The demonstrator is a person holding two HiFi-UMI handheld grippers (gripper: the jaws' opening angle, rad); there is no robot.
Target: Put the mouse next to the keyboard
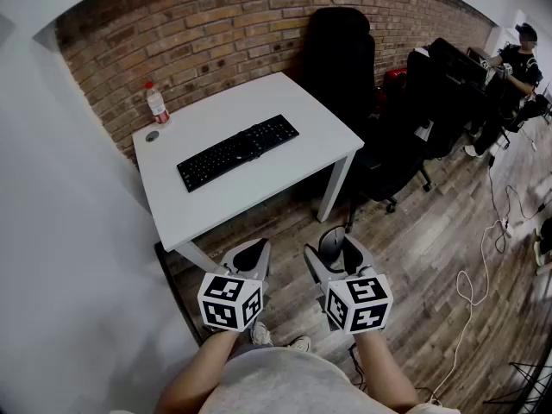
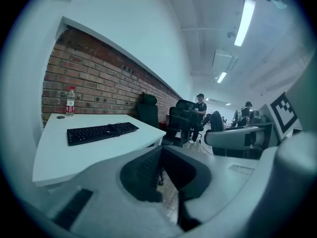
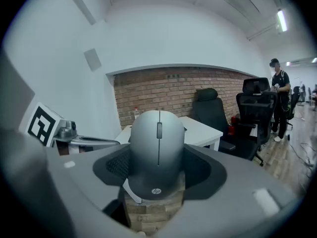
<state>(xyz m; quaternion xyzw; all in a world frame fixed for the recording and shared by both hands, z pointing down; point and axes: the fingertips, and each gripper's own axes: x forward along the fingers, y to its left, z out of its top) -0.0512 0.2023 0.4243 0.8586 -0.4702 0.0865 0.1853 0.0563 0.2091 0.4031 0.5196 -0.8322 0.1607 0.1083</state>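
Observation:
A grey mouse [image 3: 157, 152] sits between the pads of my right gripper [image 3: 157, 168], which is shut on it. It hangs in the air over the wooden floor, short of the table's near edge. From the head view the mouse [image 1: 332, 247] shows dark between the right gripper's [image 1: 335, 253] jaws. The black keyboard [image 1: 238, 151] lies slantwise in the middle of the white table [image 1: 285, 102]. My left gripper [image 1: 250, 257] is level with the right one, its jaws together on nothing [image 2: 161, 170]. The keyboard [image 2: 101, 132] also shows ahead in the left gripper view.
A plastic bottle [image 1: 156, 103] and a small round cap [image 1: 153, 136] stand at the table's far left corner by the brick wall. Black office chairs [image 1: 341, 59] stand right of the table. A person [image 1: 517, 59] sits at far right. Cables [image 1: 470, 291] lie on the floor.

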